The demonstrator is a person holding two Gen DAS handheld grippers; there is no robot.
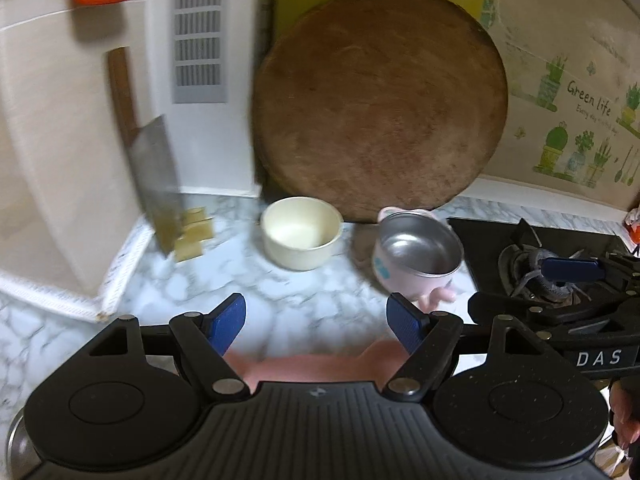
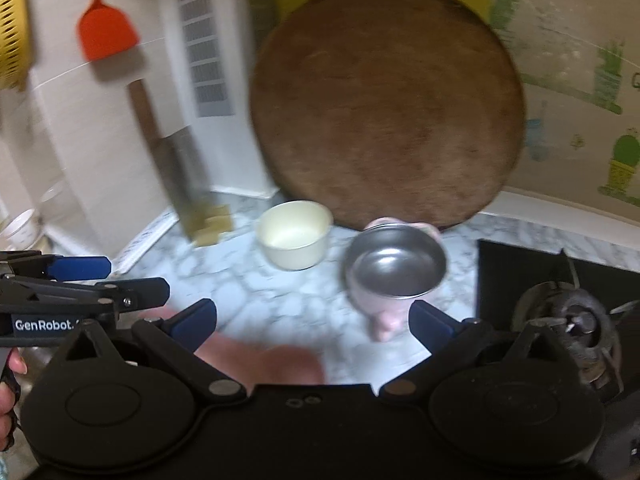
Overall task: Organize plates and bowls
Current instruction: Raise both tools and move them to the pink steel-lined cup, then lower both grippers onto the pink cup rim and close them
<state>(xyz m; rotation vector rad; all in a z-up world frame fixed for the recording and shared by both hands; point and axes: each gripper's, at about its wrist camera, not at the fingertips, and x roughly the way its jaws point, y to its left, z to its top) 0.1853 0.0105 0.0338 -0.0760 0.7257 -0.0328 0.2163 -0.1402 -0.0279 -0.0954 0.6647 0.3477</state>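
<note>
At the far left a cleaver (image 1: pixel 154 184) leans against the white wall, its blade resting by some small yellowish blocks (image 1: pixel 195 233) on the marble-patterned counter (image 1: pixel 248 280). Next comes the cream bowl (image 1: pixel 301 233), standing upright just in front of the big round wooden chopping board (image 1: pixel 380 104) that is propped against the wall. To its right, near but not touching, stands the pink steel-lined bowl (image 1: pixel 418 254), tilted toward the camera (it has little pink feet or handles; the blur makes it hard to say which). Beyond it lies the gas hob (image 1: pixel 560 276).

The left gripper (image 1: pixel 316 326) hovers low over the counter with its blue pads spread and nothing between them. The right gripper (image 2: pixel 314 326) is spread wider and is likewise empty, with the pink bowl just ahead of its right pad.

Both bowls sit loose, so the step in hand looks like the approach to a pickup. The next move probably calls for lining one gripper's pads across a bowl's rim, most likely the pink one's, and closing on the wall without tipping it further.
</note>
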